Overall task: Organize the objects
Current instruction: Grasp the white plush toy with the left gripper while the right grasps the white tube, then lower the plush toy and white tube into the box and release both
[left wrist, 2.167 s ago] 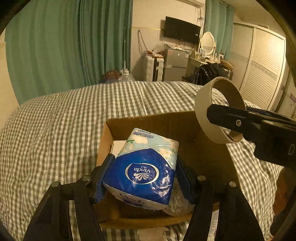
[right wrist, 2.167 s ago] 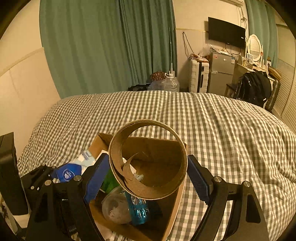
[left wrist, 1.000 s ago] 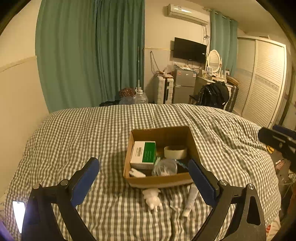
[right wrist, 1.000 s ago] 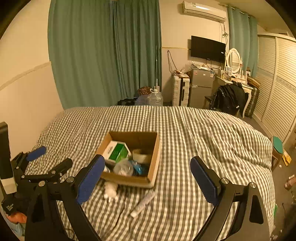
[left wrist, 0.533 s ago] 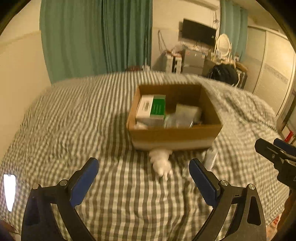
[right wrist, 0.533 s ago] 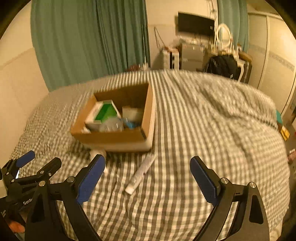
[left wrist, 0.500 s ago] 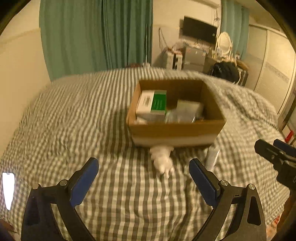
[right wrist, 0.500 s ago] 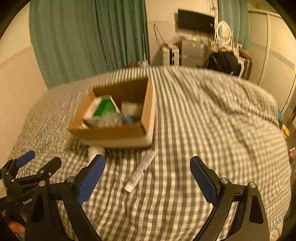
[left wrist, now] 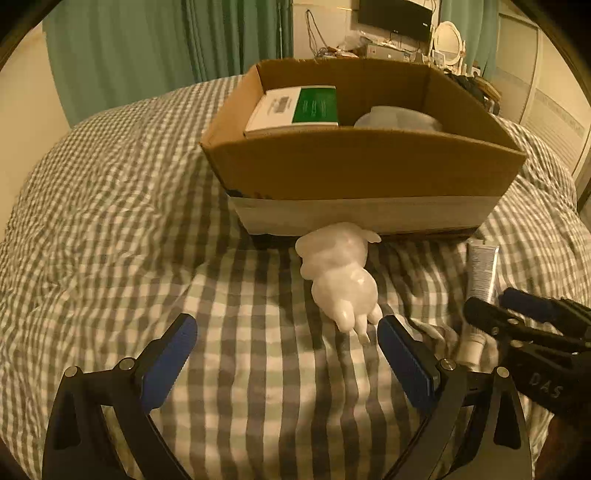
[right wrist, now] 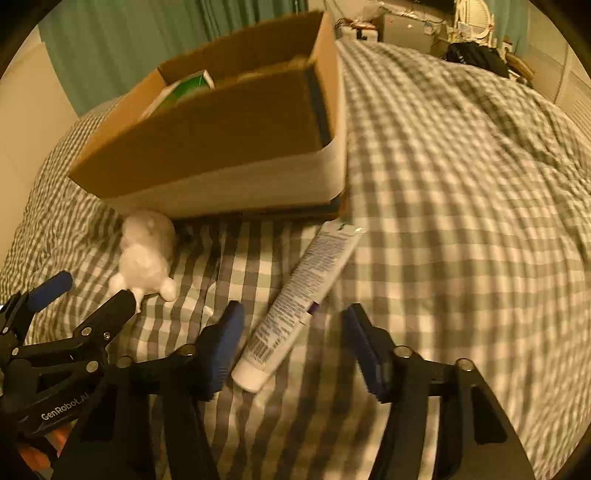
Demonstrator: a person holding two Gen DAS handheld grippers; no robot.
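Observation:
A brown cardboard box (left wrist: 362, 166) (right wrist: 221, 140) sits on the checked bedspread and holds a green-and-white carton (left wrist: 295, 109) and other items. A white rabbit-shaped figure (left wrist: 341, 277) (right wrist: 147, 258) lies in front of the box. A white printed tube (right wrist: 299, 299) (left wrist: 478, 280) lies to its right. My left gripper (left wrist: 286, 350) is open, low over the bed, with the figure's end just ahead of its right finger. My right gripper (right wrist: 293, 343) is open, its fingers either side of the tube's cap end.
The checked bedspread (left wrist: 110, 229) spreads wide to the left and, in the right wrist view, to the right (right wrist: 461, 184). Green curtains (left wrist: 147, 44) hang behind the bed. Furniture and a wall television (left wrist: 395, 13) stand at the room's far side.
Both grippers have dropped from a high view of the bed to just above it, in front of the box. The right gripper's fingers stand closer together now.

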